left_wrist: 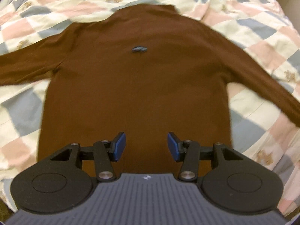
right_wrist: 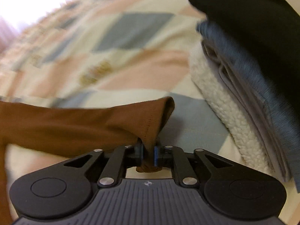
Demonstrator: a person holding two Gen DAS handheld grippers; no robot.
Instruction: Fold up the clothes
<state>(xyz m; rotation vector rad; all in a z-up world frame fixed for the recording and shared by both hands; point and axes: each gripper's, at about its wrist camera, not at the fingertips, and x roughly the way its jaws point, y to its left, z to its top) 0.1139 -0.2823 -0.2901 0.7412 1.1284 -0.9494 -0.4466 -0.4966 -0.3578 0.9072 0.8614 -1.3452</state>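
My right gripper [right_wrist: 149,154]: jaws clamped on cuff end of brown sleeve [right_wrist: 75,125]; sleeve runs off toward 9 o'clock. My left gripper [left_wrist: 146,147]: jaws wide apart, holding nothing, poised over hem end of brown shirt [left_wrist: 138,86]. Shirt lies flat on bed quilt [left_wrist: 262,28], collar at 12 o'clock, sleeves spread toward 9 and 3. Right view: stack of folded clothes [right_wrist: 243,86] at 2 o'clock, on quilt.
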